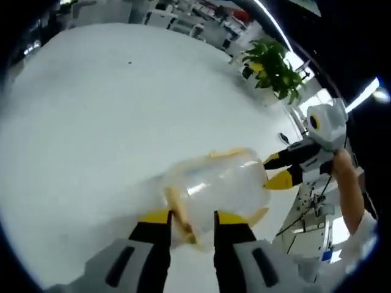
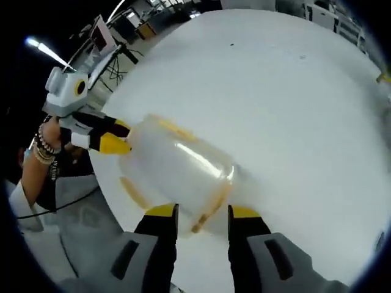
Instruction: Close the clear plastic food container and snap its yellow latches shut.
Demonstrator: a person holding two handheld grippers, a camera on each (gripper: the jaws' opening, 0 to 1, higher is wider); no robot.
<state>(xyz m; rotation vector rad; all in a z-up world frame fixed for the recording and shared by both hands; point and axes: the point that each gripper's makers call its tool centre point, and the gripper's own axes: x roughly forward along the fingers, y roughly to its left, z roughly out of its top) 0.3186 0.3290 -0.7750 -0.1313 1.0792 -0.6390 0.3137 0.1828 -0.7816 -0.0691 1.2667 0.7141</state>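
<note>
The clear plastic container [image 1: 223,183] lies lengthwise over the white table [image 1: 91,110], with yellow latches along its rim. My left gripper [image 1: 191,221] holds its near end, one yellow latch [image 1: 181,218] between the jaws. The right gripper [image 1: 280,171] comes in from the right and pinches the far end. In the right gripper view the container [image 2: 177,160] runs away from my right gripper [image 2: 201,213], whose jaws flank a yellow latch [image 2: 211,209]. The left gripper [image 2: 116,137] grips the opposite end. The lid seems to sit on the box.
A green potted plant [image 1: 275,67] and office desks [image 1: 183,15] stand beyond the table's far edge. A person's forearm [image 1: 347,183] holds the right gripper; a wrist with bracelets [image 2: 43,145] holds the left one. The table's edge [image 2: 107,201] runs close below the container.
</note>
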